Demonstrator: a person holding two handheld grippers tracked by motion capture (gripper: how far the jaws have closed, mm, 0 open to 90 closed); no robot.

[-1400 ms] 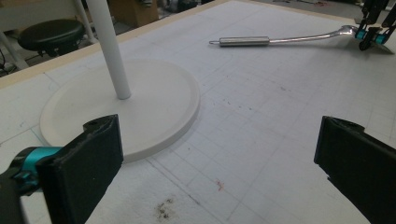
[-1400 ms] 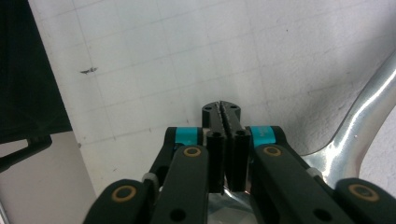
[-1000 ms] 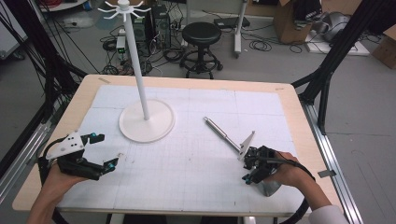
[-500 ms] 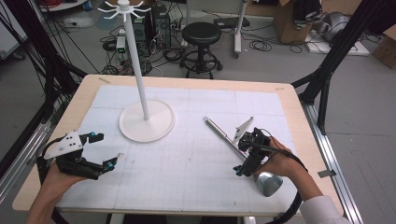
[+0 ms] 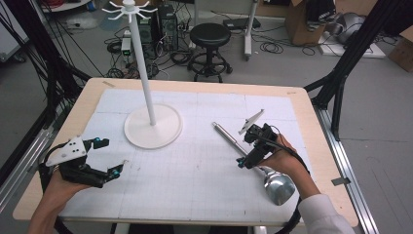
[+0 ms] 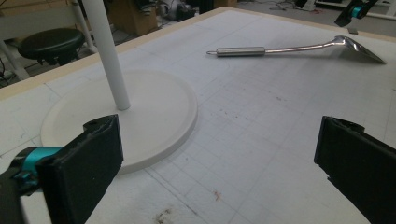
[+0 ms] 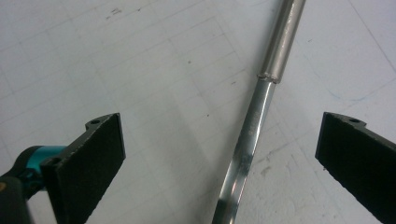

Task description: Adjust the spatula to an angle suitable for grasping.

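High view is showing a metal ladle lying flat on the white gridded desk, its handle pointing toward the far left and its shiny bowl sitting near the front right edge. The right gripper is hovering over the ladle's thin shaft, just behind the thicker handle tube; its jaws have just been opening and are now standing wide apart. Right gripper view is looking straight down on that spot — the shaft is running up between the two black jaws, closer to neither pad, and nothing is pressing on it, so the ladle is lying free on the desk.

The left gripper is resting low over the front left part of the desk, well apart from the ladle, its jaws also spread wide with nothing between them. Left gripper view is facing across the desk — a white stand with a round base and upright pole is sitting just beyond its jaws, and the ladle is lying farther off.
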